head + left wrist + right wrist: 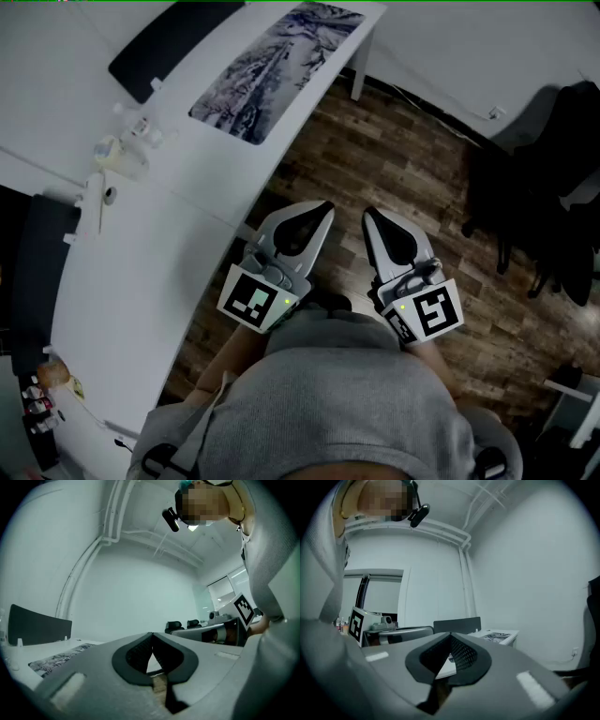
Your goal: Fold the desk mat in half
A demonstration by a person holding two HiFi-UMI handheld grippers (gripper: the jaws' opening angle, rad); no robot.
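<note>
Holds nothing in left gripper [326, 206] or right gripper [368, 214], both pinched shut, near the body. Finds mat [274, 67] flat at far end of desk [159, 272], well apart. Probably light, soft, floppy; best to pinch both corners of a short edge.

All three pictures are dim and flat, with a cool grey-green cast and no hard shadows. In the head view the white surface [178, 262] is brightest, the wooden floor [394, 159] is dull and the chairs [553, 187] are almost black. Both gripper views bulge like fisheyes, with black corners and bowed pipes [112, 517]. The left gripper [151, 635] and right gripper [450, 634] loom soft and unfocused close to the lens.
</note>
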